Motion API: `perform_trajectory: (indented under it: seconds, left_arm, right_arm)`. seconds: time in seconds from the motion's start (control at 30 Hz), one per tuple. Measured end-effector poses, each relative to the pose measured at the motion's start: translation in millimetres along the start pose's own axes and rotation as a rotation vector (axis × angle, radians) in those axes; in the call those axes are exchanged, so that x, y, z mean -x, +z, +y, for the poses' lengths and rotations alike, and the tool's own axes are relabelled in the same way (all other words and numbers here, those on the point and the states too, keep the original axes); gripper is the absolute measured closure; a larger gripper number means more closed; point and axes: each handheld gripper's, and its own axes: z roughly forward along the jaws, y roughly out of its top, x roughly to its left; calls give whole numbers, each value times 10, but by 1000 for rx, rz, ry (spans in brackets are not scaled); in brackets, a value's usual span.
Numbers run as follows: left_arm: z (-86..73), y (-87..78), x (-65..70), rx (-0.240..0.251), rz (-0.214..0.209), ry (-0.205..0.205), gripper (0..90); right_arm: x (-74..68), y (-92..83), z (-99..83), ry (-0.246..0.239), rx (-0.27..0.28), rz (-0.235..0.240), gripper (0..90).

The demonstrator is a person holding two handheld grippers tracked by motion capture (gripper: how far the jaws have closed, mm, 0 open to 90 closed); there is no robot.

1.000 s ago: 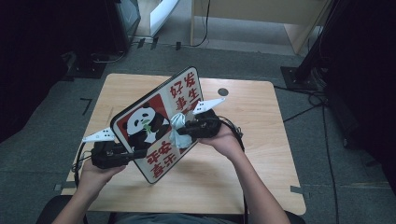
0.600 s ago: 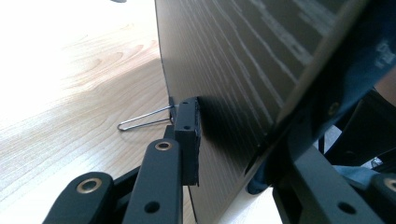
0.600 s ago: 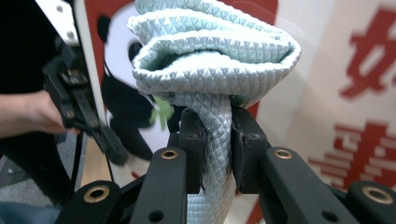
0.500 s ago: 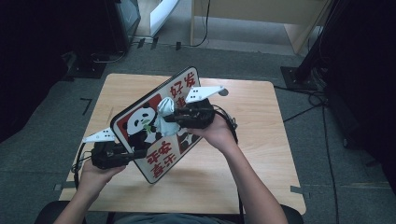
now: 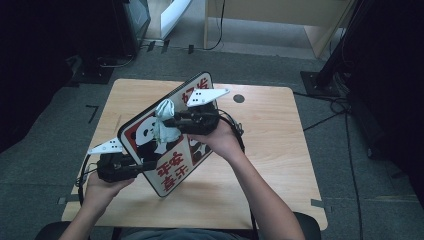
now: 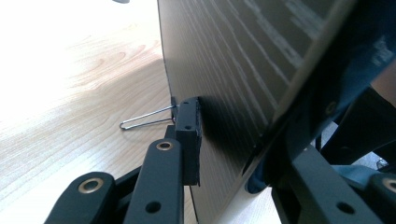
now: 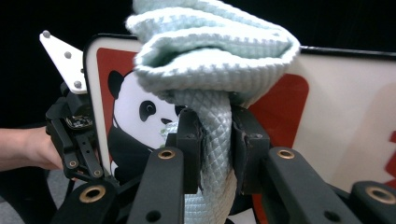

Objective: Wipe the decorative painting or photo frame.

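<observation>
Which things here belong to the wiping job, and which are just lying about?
In use:
- red-and-white panda sign board
- pale green woven cloth
- left gripper, clamping the board's edge
- right gripper, shut on the cloth

Lying about:
- bent wire clip on the light wooden table

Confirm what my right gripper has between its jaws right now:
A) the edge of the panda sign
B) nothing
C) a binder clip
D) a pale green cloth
D: in the right gripper view, the right gripper is shut on a bunched pale green cloth in front of the panda sign, whose edge the left gripper holds.
</observation>
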Motion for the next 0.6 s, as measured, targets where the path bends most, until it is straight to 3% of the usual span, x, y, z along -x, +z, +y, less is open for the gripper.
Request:
perform_trajectory:
  seconds: [0.6]
  left_arm:
    - [10, 3, -17, 1, -3, -5, 720]
  right_arm:
    - [42, 32, -159, 2, -24, -11, 767]
